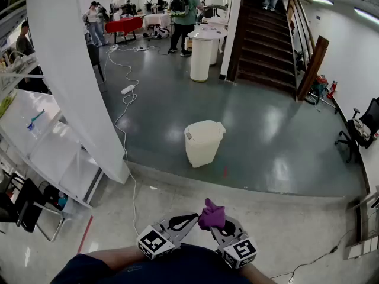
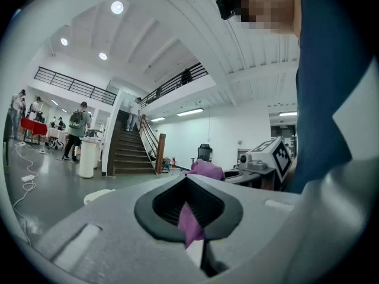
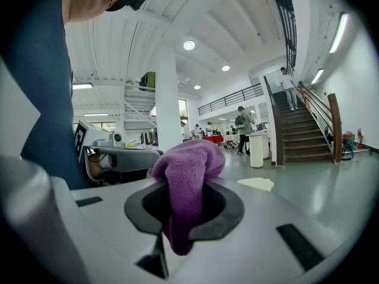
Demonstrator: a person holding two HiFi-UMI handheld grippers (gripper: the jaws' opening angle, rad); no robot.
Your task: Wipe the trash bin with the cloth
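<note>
While the person holds both tools low and close to the body, the left claw (image 1: 188,220) and the right claw (image 1: 217,227) point toward each other with the purple cloth (image 1: 211,214) between them. Seen in the right gripper view, the right claw (image 3: 183,218) is clamped on a thick fold of the cloth (image 3: 186,182), which bulges up above the jaws and hangs a little below them. Seen in the left gripper view, the left claw (image 2: 189,216) is pressed together on a thin strip of the same cloth (image 2: 189,220), and the bunched part shows beyond it, beside the marker cube (image 2: 273,156) of the other tool. The trash bin (image 1: 203,142), cream-coloured with its lid on, stands upright on the dark grey floor (image 1: 266,129), well apart from both claws and straight ahead of the person, past the pale raised edge where the lighter floor ends. A white cable (image 1: 124,136) runs along the floor to the bin's left, next to a wide white pillar (image 1: 71,70). A wooden staircase (image 1: 266,40) rises at the far right, and several people (image 1: 185,13) stand near tables at the far end of the room.
</note>
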